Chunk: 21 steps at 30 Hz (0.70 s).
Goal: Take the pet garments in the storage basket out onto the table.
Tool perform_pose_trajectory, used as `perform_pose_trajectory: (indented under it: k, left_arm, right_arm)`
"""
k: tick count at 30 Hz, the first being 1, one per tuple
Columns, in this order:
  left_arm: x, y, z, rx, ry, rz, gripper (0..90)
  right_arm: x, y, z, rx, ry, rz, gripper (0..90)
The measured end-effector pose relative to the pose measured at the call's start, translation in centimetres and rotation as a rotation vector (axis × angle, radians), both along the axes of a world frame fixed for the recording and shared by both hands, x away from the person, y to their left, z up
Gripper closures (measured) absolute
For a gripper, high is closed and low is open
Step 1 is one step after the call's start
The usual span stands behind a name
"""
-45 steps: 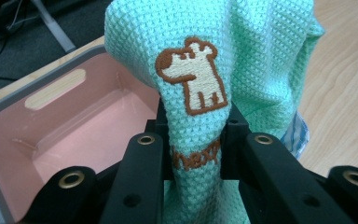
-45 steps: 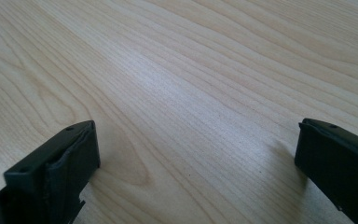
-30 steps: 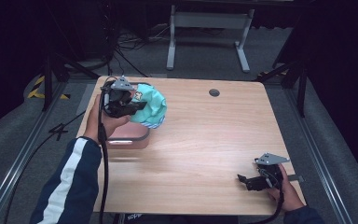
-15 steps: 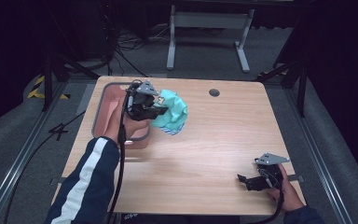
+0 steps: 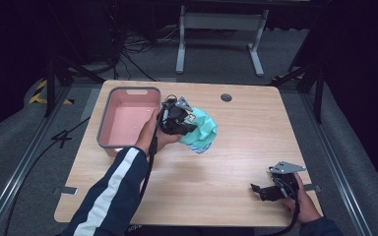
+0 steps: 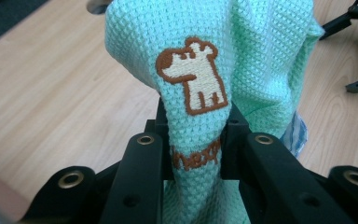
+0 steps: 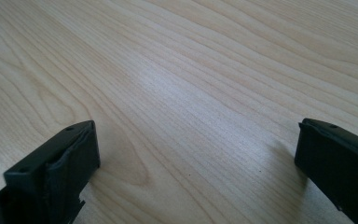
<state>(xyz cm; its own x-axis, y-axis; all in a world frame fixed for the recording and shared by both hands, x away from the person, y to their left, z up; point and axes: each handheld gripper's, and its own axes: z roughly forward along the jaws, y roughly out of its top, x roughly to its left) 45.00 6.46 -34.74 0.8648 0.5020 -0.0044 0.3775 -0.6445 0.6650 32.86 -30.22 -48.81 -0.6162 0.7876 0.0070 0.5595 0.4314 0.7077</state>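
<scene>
High view: left gripper [image 5: 189, 123] carries a bunched mint-green towel [image 5: 201, 132] above the table [image 5: 236, 162], just right of the pink bin [image 5: 128, 120]. The bundle's lower end hangs close to the tabletop; can't tell whether it touches. Right gripper [image 5: 256, 189] sits low at the near right corner, well apart from the towel, nothing in it.

Risk here: the towel hangs as a loose lump, so if it goes down as is it will likely land crumpled rather than flat. A dragging lower edge could also fold under itself.

Left gripper view: jaws clamped tight on a narrow fold of the towel [image 6: 214, 70], right at the embroidered dog patch [image 6: 192, 74]. A blue-striped bit of fabric [image 6: 294, 135] shows at the right, behind the green; can't tell if it's part of the same towel or a second piece.

Risk: the grip is on one thin pleat of waffle weave. A quick swing could pull the fold out through the pads. If the striped piece is separate and only trapped in the folds, it may drop off on its own.

Right gripper view: jaws wide apart, bare wood [image 7: 191, 93] between them, holding nothing.

Risk: with this hand parked far off, nothing steadies the free end of the towel. Reaching across later could snag the left gripper's trailing cable.
</scene>
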Motion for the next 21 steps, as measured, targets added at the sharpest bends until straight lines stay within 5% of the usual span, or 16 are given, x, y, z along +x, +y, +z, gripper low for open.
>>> perform_pose_trajectory:
  k: [13, 21]
  left_arm:
    - [1.1, -3.4, -6.0, 0.014, 0.128, -0.009, 75.0]
    - [0.9, -4.5, -7.8, 0.046, 0.128, -0.014, 73.6]
  right_arm:
    - [0.0, 0.0, 0.0, 0.000, 0.000, -0.002, 0.1]
    - [0.0, 0.0, 0.0, 0.000, 0.000, -0.002, 0.1]
